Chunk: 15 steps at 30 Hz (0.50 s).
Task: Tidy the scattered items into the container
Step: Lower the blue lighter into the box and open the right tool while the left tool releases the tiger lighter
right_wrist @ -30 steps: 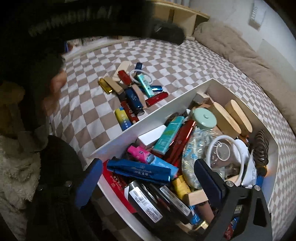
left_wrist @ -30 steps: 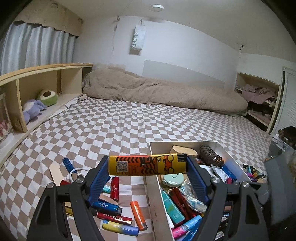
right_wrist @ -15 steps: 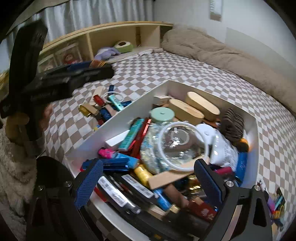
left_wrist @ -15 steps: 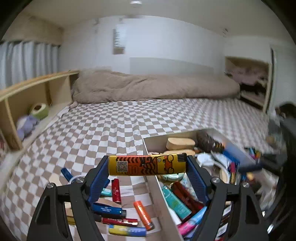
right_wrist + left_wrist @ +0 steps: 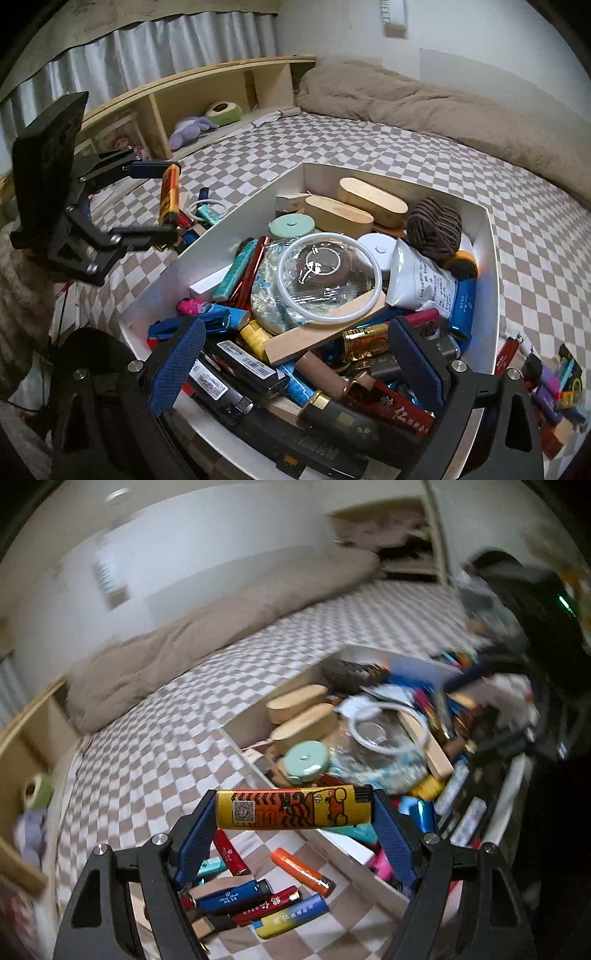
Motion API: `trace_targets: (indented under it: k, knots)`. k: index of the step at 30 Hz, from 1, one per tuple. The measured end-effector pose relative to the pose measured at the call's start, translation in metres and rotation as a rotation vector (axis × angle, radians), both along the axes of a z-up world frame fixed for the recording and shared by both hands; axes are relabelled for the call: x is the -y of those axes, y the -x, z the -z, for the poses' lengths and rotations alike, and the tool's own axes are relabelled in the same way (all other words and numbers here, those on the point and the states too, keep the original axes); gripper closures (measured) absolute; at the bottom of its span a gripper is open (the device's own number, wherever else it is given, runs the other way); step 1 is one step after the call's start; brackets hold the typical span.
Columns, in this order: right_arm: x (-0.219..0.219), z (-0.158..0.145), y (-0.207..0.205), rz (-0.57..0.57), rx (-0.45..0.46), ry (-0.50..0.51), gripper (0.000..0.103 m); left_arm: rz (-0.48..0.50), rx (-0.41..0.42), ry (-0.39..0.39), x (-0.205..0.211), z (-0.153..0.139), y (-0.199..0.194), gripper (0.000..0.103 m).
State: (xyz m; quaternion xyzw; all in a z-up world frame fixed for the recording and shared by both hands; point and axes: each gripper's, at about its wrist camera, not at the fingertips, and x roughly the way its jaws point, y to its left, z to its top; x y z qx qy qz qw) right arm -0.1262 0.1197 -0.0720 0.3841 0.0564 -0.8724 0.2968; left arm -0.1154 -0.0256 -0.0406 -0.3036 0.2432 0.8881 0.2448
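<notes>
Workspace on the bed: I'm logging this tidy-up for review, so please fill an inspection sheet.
Surface: brown-and-white checkered bedspread.
Job's things: white rectangular container, heaped full; yellow tiger-print lighter held; orange lighter and others loose beside the container.
Clutter: small packets on the bedspread at the container's other side.
Grippers: left gripper shut on the tiger-print lighter; right gripper open, empty, over the container.
Cables: nothing seen.
Surroundings: beige duvet, wooden shelf with plush toys, grey curtain.
</notes>
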Motion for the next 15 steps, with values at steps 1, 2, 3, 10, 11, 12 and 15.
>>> trace_targets:
  k: [1,2,3,10,11,12,15]
  knots:
    - [0.0,0.001,0.0,0.0,0.003,0.002,0.004,0.025,0.013,0.016,-0.002,0.002,0.001,0.022]
    - [-0.001,0.003,-0.001,-0.001,0.004,0.002,0.004,0.048,0.028,0.029,-0.003,0.003,0.001,0.022]
    - [-0.001,0.003,-0.002,-0.004,0.002,0.001,0.004,0.076,0.048,0.046,-0.005,0.005,0.003,0.022]
    - [-0.002,0.0,-0.008,-0.021,-0.01,0.022,0.004,0.246,0.115,0.191,-0.027,0.018,0.003,0.022]
    - [-0.003,0.0,-0.009,-0.021,-0.01,0.026,0.004,0.268,0.132,0.202,-0.029,0.02,0.003,0.022]
    - [-0.004,0.0,-0.009,-0.021,-0.009,0.03,0.004,0.288,0.151,0.212,-0.031,0.021,0.003,0.022]
    - [-0.006,0.0,-0.009,-0.018,-0.007,0.038,0.004,0.3,0.164,0.247,-0.037,0.027,0.002,0.002]
